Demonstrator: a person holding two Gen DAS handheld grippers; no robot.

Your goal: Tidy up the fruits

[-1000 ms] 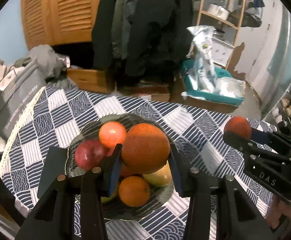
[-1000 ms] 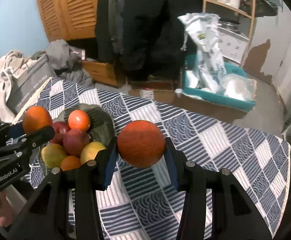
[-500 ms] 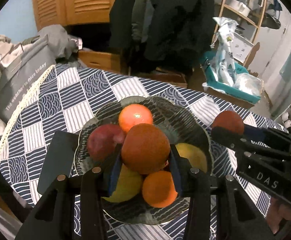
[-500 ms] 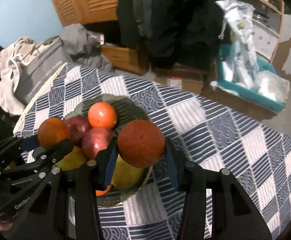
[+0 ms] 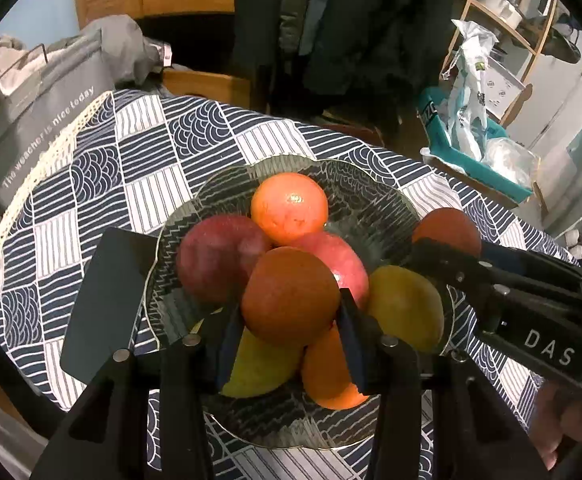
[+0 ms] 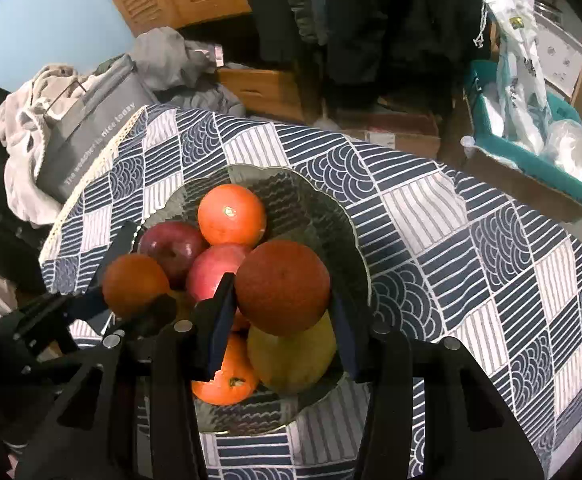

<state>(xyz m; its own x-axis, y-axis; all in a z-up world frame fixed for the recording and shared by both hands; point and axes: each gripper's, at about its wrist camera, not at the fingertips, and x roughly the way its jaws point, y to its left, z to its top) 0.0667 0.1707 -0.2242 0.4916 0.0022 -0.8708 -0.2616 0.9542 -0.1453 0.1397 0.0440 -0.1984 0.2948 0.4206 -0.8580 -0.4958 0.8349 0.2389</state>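
A glass fruit plate sits on the patterned tablecloth, holding an orange, two red apples, yellow fruits and another orange. My left gripper is shut on an orange and holds it over the pile; it also shows in the right wrist view. My right gripper is shut on a darker orange above the plate's right side; it also shows in the left wrist view.
A dark flat card lies left of the plate. A grey bag and clothes lie past the table's left edge. A teal bin with plastic bags stands on the floor beyond the table.
Both grippers have moved in over the plate with their oranges. The right one came from the open cloth on the right and now hangs close beside the left one.
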